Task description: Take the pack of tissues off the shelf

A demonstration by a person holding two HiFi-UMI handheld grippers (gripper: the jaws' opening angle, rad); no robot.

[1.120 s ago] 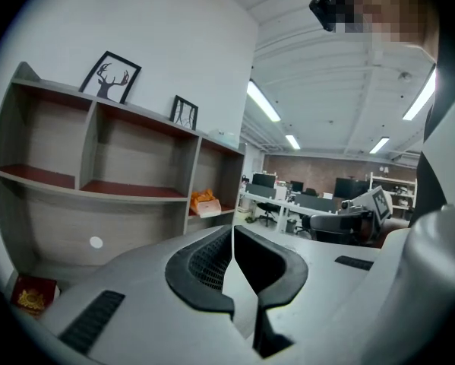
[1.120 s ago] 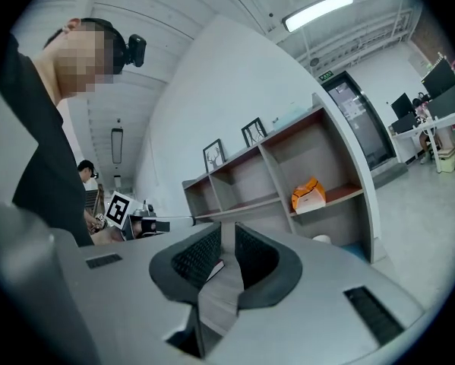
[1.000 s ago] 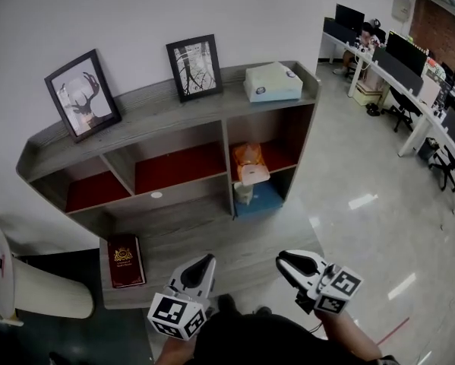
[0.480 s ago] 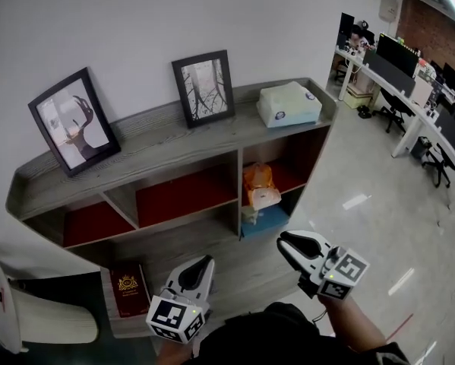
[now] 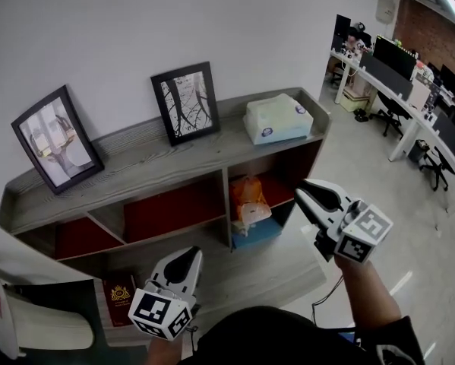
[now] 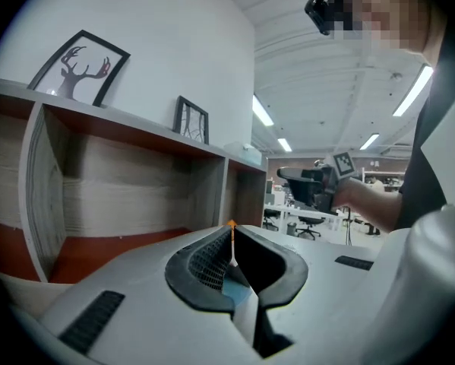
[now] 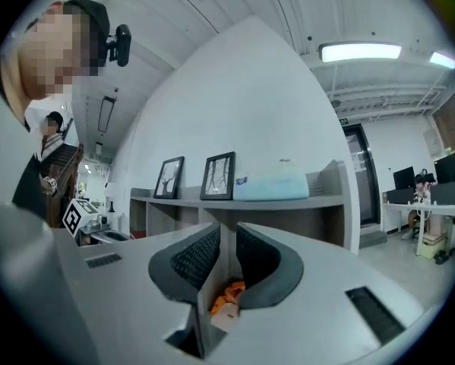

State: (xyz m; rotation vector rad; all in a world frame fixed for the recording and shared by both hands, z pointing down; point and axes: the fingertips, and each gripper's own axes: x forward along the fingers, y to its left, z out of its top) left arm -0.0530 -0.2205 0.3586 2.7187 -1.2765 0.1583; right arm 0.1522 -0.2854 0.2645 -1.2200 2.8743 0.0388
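Right gripper view: right gripper [image 7: 227, 230] fingers clenched, empty; pack of tissues [image 7: 282, 182] above, beyond fingertips. Left gripper [image 6: 231, 228] clenched too. Risk: left unopened, fingers could shove pack away.

Upright: deer picture [image 5: 56, 139], tree picture [image 5: 185, 102]; flat: red book [image 5: 119, 299].

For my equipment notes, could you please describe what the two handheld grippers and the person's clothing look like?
Both the left gripper and right gripper have white tapering shells with black ribbed pads. Each carries a cube of black-and-white square markers. The right sleeve is dark.
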